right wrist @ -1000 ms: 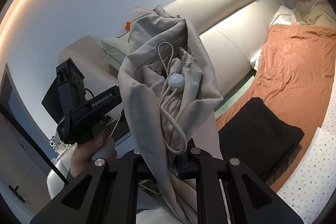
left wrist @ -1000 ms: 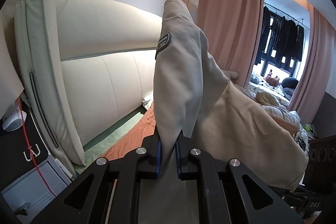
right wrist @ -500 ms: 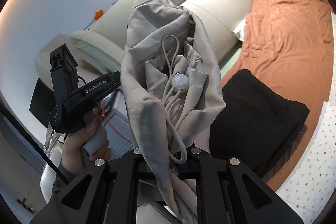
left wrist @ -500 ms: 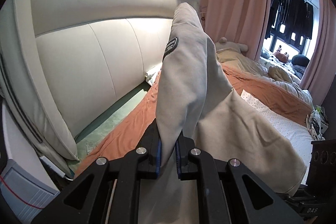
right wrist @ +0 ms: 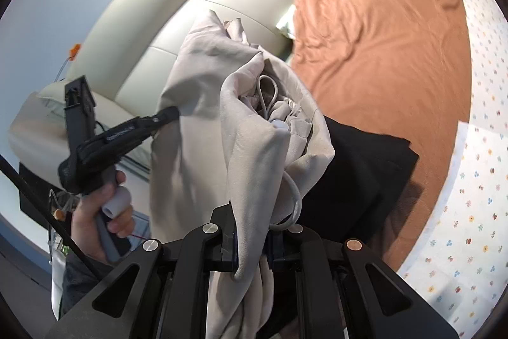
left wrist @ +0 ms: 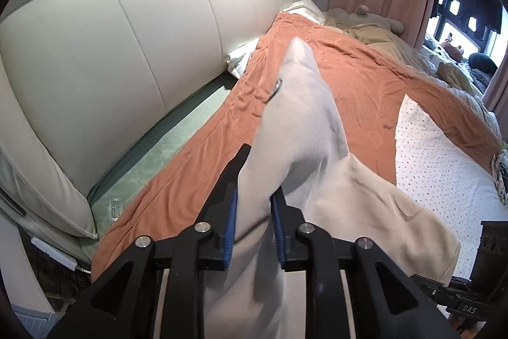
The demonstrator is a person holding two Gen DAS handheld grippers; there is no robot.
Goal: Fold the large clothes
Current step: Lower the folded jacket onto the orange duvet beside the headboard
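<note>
Above the bed (left wrist: 374, 91), over its rust-orange sheet (right wrist: 381, 30), a large beige garment (left wrist: 304, 129) is held up between two hand-held tools. The left claw (left wrist: 253, 205) has just been opening: its blue pads are seen standing slightly apart with a fold of the cloth still passing between them, and whether they still press on it cannot be told. The right claw (right wrist: 250, 243) is clamped together on a bunched edge of the same garment, where a white drawcord (right wrist: 285, 167) and its toggle hang (likely a hood or hem). From the right wrist view, the left tool is seen beside the cloth on the left, gripped by a hand (right wrist: 101, 212). A folded black item (right wrist: 358, 180) lies on the sheet beyond the right claw. The garment's long axis is judged to run forward and away from both claws, toward the padded headboard (left wrist: 127, 69); the open sheet lies below and ahead, and the lay-down turns on that, with the right claw carrying the firmer hold
</note>
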